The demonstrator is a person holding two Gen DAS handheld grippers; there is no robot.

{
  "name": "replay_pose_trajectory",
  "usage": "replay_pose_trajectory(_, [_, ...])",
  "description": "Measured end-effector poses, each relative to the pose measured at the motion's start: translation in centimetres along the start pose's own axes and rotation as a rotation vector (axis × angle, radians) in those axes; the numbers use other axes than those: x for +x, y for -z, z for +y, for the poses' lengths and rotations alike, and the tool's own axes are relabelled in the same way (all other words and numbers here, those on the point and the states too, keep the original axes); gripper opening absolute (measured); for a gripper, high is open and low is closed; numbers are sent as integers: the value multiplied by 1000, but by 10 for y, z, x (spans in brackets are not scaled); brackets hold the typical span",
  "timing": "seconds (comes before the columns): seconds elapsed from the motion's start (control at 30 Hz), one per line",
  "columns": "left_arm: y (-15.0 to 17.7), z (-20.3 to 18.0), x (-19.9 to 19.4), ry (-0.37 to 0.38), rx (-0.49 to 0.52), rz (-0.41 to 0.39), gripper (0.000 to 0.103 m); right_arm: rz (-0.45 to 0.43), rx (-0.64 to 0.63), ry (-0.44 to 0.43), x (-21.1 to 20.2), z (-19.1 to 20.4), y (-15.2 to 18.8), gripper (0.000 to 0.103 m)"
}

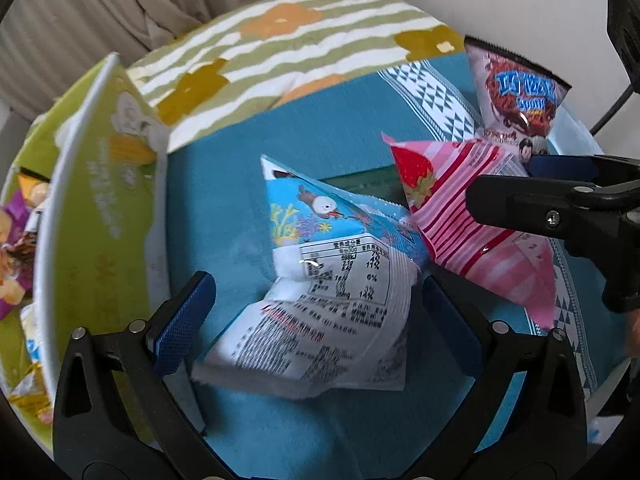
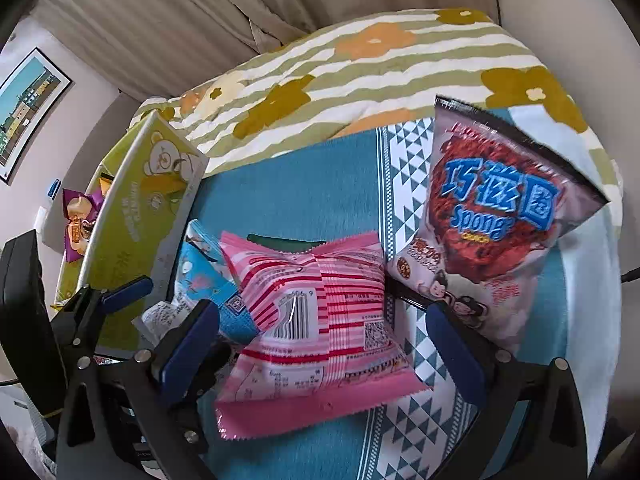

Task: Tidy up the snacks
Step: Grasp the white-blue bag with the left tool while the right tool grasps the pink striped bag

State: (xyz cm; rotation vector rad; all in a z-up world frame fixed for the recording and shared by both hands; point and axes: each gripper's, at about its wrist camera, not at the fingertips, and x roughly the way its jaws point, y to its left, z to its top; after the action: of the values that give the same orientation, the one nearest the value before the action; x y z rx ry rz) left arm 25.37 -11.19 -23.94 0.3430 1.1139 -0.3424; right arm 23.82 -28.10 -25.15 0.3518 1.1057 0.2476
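The left gripper [image 1: 316, 312] is spread wide, and the blue snack packet [image 1: 332, 280] lies between its two blue-padded fingers [image 1: 184, 316], its white printed back turned up toward the camera; whether either pad touches the wrapper cannot be told, and nothing is clamped. The packet rests on a teal mat [image 1: 224, 184] with a white band of triangles along its edge. Just left of this gripper stands the tall side of a green box [image 1: 100, 216], and over its white rim, further left, lie several small wrapped snacks [image 1: 16, 240]. To the right and a little ahead, the pink striped packet [image 1: 472, 216] overlaps the blue one's far corner, and the right gripper reaches in from the right side over it. Beyond that stands the brown and white Spong bag [image 1: 516, 100]. From the right wrist view, the right gripper [image 2: 320, 344] is likewise spread open, with the pink striped packet [image 2: 316, 332] lying flat between its fingers, barcode side up, not squeezed. Directly left of it the blue snack packet [image 2: 208, 280] pokes out from under the pink one, with the left gripper's finger [image 2: 128, 288] beside it and the green box [image 2: 136, 216] standing behind. Ahead and to the right of the right gripper, the Spong bag [image 2: 496, 216] leans upright on the mat's patterned band. A striped green quilt [image 2: 360, 80] with orange and mustard flowers lies beyond the mat, and curtains [image 2: 200, 12] hang behind it.
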Motion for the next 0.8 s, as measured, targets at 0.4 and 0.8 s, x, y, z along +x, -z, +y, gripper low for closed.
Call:
replay_pose_trajectory(0.4, [4, 5, 9, 111, -9, 12, 72, 32, 7, -33, 19, -2, 1, 96])
replay_pose_trajectory(0.8, [14, 18, 1, 109, -72, 20, 71, 53, -30, -44, 27, 8, 5, 65])
